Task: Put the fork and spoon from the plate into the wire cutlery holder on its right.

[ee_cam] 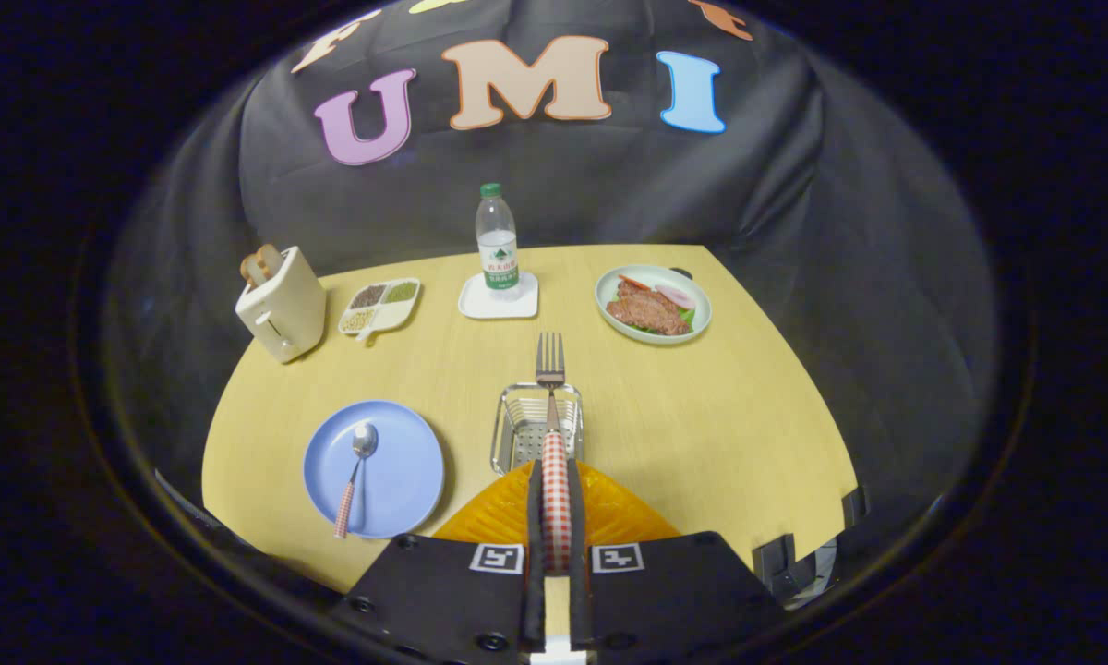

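Between clamped jaws, fork [551, 388] tines-forward

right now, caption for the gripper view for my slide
Gripper shut on the fork, held over the wire cutlery holder; spoon on the blue plate.

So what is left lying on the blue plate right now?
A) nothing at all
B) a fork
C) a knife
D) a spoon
D: the spoon with a checked handle lies on the blue plate, while the fork is clamped by its handle between the fingers of the gripper, above the wire cutlery holder.
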`<state>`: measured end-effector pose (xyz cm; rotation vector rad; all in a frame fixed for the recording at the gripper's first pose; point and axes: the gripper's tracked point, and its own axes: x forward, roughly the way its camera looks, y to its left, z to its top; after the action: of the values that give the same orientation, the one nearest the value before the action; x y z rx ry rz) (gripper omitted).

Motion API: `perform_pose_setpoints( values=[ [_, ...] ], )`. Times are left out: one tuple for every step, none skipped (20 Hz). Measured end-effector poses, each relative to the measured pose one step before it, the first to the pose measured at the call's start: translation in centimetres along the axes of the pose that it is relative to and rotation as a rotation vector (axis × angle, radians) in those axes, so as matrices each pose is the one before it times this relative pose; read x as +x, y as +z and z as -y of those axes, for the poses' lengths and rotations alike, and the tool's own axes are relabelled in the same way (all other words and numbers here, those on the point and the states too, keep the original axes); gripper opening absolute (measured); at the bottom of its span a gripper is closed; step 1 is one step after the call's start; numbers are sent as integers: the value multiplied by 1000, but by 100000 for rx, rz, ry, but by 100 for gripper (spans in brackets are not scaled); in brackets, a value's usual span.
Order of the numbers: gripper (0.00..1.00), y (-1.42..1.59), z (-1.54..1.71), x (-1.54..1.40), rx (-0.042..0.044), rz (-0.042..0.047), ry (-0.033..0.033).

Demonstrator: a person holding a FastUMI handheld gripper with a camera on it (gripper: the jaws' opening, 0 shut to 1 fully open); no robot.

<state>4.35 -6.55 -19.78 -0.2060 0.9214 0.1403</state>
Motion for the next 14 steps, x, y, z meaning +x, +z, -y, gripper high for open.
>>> perform_pose_setpoints(
  values=[
    [13, -357, -99, 163, -2098, -2856, 1354],
    [13, -363, -43, 140, -2222, -3047, 1134],
    [13, -446, -53, 106, -1771, -3536, 1005],
    [13, -533, -26, -42, -1265, -3940, 940],
    [13, -538, -140, 68, -1015, -4363, 1052],
    [13, -570, 14, 150, -1354, -4492, 843],
    [13, -308, 42, 42, -1304, -3917, 621],
    [13, -98, 43, 45, -564, -3485, 629],
    [13, 71, -82, 118, -159, -3019, 920],
    [13, 84, -161, 67, -99, -2786, 1085],
    [13, 218, -52, 212, -338, -3305, 1043],
    [13, -6, 249, 258, -865, -3744, 17],
    [13, 83, 138, 580, -1537, -3608, -792],
    [13, 19, 87, 542, -1808, -3072, -968]
  ],
)
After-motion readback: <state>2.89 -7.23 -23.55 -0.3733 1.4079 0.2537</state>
